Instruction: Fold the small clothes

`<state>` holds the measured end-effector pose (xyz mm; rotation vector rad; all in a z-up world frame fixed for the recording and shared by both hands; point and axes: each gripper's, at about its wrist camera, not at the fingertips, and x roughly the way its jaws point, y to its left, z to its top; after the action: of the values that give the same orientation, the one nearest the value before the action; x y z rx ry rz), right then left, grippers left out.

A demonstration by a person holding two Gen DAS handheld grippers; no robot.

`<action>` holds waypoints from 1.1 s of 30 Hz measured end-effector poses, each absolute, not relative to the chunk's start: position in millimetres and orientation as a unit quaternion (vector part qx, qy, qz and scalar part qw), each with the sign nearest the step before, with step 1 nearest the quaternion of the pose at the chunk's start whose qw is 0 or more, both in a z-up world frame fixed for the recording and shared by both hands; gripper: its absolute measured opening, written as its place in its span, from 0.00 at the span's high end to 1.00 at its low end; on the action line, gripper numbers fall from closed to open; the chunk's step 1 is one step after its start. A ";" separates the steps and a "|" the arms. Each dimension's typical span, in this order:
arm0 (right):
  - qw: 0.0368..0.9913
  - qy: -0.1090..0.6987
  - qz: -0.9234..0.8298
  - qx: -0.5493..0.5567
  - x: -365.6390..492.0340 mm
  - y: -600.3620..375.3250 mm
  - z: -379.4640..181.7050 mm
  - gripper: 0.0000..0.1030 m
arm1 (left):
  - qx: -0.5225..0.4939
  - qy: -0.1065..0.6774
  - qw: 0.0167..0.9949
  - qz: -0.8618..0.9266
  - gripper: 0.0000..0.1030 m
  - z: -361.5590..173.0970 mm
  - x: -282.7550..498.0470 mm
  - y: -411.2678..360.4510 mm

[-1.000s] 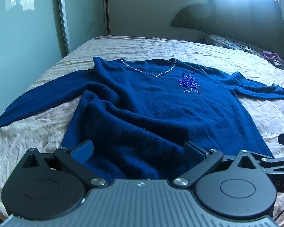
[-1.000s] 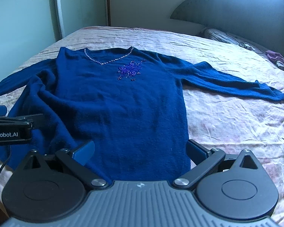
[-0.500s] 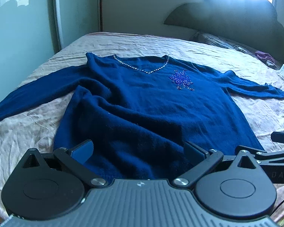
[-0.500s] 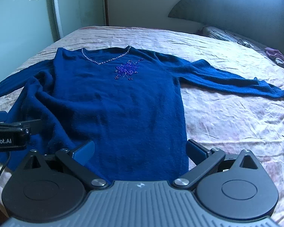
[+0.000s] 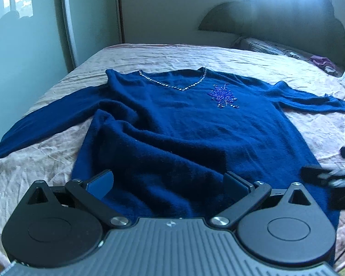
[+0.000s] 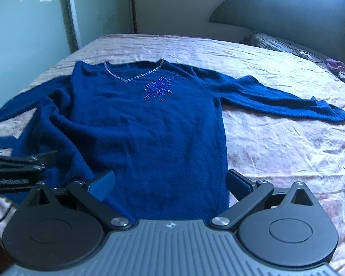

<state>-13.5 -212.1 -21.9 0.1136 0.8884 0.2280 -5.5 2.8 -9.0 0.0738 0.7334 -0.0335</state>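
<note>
A dark blue long-sleeved sweater [image 5: 184, 124] [image 6: 154, 126] lies face up on the bed, its sleeves spread to both sides. It has a beaded V-neck and a beaded flower [image 5: 223, 95] on the chest. Its left side is rumpled in folds. My left gripper [image 5: 169, 182] hovers open over the near hem, nothing between its fingers. My right gripper [image 6: 170, 181] is open above the hem's right part, also empty. Each gripper shows at the edge of the other's view: the right one [image 5: 329, 174], the left one [image 6: 18, 163].
The bed sheet [image 6: 276, 151] is pale pink and creased. A dark headboard [image 6: 299, 7] and a pillow [image 6: 278, 43] lie at the far right, with a small purple cloth [image 6: 335, 65]. A green wardrobe door [image 5: 23, 46] stands to the left.
Both grippers have drawn back and risen a little, so the sweater looks farther away. The sweater has not moved and both grippers stay open.
</note>
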 end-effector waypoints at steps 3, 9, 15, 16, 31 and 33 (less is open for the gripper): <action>0.902 0.407 0.127 0.075 -16.1 -220.4 -2.5 0.00 | 0.038 0.361 0.932 -0.013 0.00 -9.8 -5.5 3.8; 0.938 0.307 0.133 0.090 -35.6 -236.7 54.1 0.00 | 0.040 0.363 0.931 -0.011 0.00 -10.8 -4.5 3.7; 0.962 0.230 0.135 0.053 -44.4 -232.1 47.3 0.00 | 0.039 0.366 0.930 -0.010 0.00 -12.9 -4.1 3.8; 0.957 0.256 0.132 0.039 -38.5 -227.0 37.8 0.00 | 0.039 0.366 0.930 -0.010 0.00 -12.8 -3.6 3.8; 0.949 0.269 0.161 0.045 1.3 -234.7 -13.0 0.00 | 0.061 0.339 0.939 -0.023 0.00 -2.6 34.3 -24.2; 0.946 0.288 0.147 0.025 8.9 -236.6 -23.1 0.00 | 0.059 0.326 0.943 -0.030 0.00 -1.4 38.0 -29.2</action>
<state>8.9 -236.6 -23.1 0.0505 0.5868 0.2985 38.0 -29.2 -1.4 0.1205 0.6647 -0.0613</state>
